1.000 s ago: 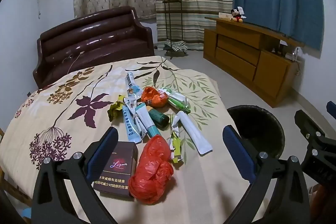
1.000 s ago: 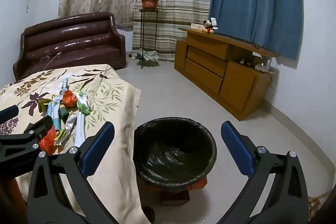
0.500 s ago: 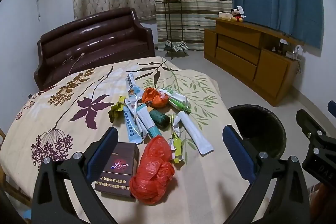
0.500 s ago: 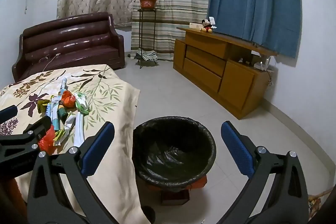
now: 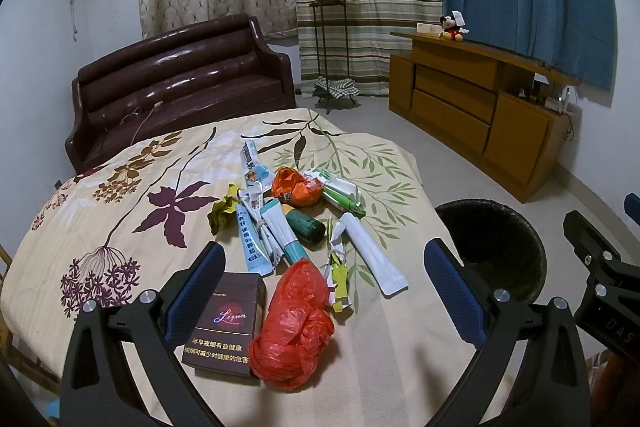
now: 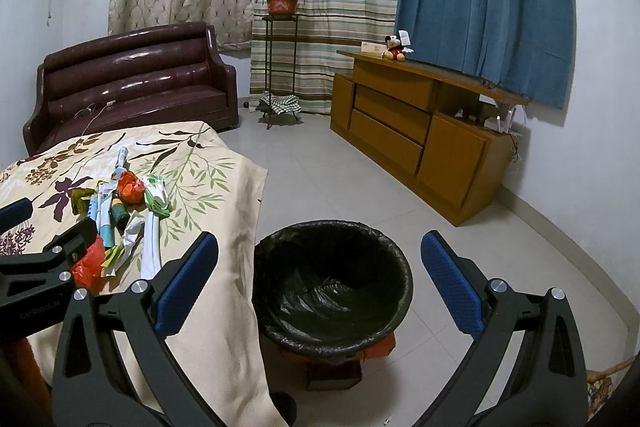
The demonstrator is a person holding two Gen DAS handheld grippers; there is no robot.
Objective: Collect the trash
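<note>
Trash lies in a heap on the floral tablecloth (image 5: pixel 120 219): a crumpled red plastic bag (image 5: pixel 294 327) nearest me, a dark cigarette box (image 5: pixel 226 323) to its left, a white sachet (image 5: pixel 374 257), blue and white wrappers (image 5: pixel 250 239), an orange bag (image 5: pixel 294 187) and a dark green roll (image 5: pixel 306 225). My left gripper (image 5: pixel 324 291) hangs open just above the red bag and box. To the right of the table stands a bin with a black liner (image 6: pixel 332 283). My right gripper (image 6: pixel 320 279) is open above the bin, holding nothing.
A brown leather sofa (image 5: pixel 180 83) stands behind the table. A wooden cabinet (image 6: pixel 420 131) with a plush toy (image 6: pixel 396 47) runs along the right wall. A plant stand (image 6: pixel 280 59) is by the striped curtain. Tiled floor (image 6: pixel 320 179) lies between table and cabinet.
Both views have shifted only slightly; the grippers stay open and the trash has not moved.
</note>
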